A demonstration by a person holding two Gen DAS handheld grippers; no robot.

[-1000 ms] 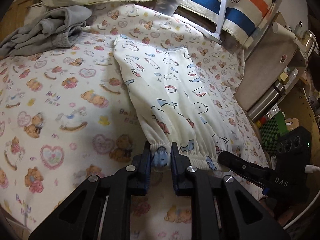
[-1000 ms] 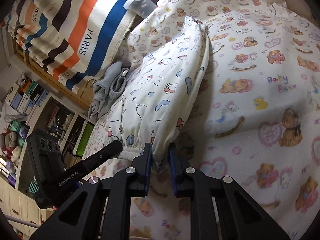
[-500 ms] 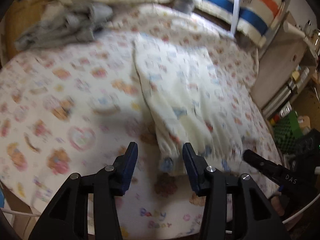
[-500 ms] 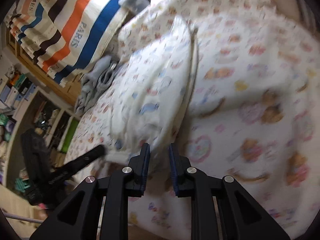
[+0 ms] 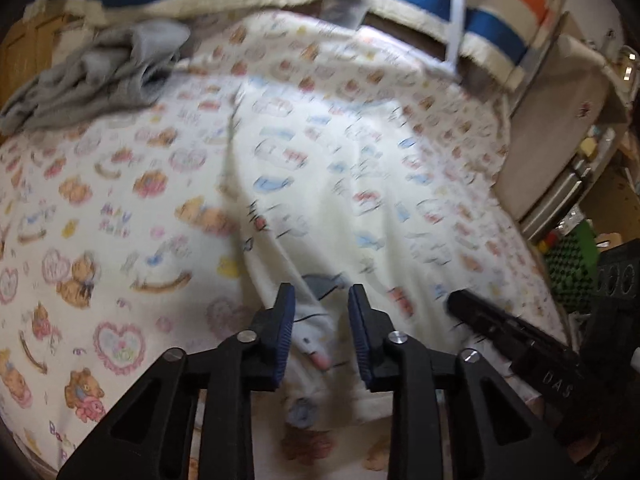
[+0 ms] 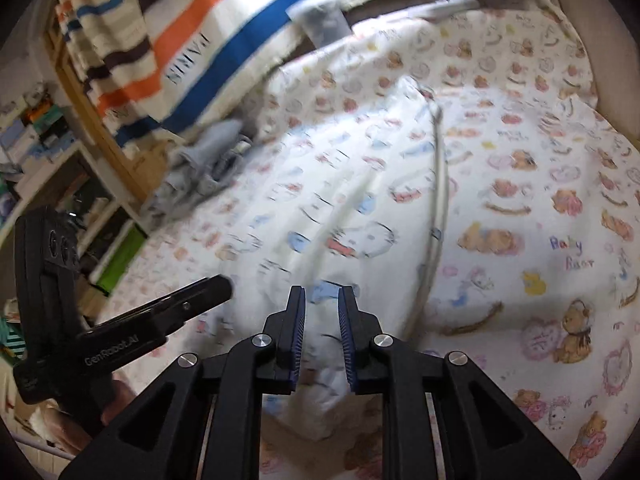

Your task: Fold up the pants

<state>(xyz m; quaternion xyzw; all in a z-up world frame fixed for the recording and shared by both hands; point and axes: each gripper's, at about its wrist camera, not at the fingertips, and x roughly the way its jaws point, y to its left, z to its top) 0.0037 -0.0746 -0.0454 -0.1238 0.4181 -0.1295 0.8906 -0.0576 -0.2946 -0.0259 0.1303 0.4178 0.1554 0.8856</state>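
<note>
Left wrist view: pants [image 5: 344,184], cream with a cartoon print, lie lengthwise on the printed sheet [image 5: 80,216], cuff end nearest the camera. The left gripper [image 5: 322,336] straddles a raised fold of the leg near the cuff; its jaws are closing, with cloth between them but the pads not yet pressing. The right gripper [image 5: 516,340] shows at lower right, over the other cuff corner. A grey garment [image 5: 100,80] lies well apart at upper left.

Right wrist view: the right gripper [image 6: 322,340] is narrowly parted with cloth bunched between the pads; whether it truly pinches cannot be told through the blur.

Risk, as judged: an uneven grip at the two corners would skew the fold or drop a layer.
</note>
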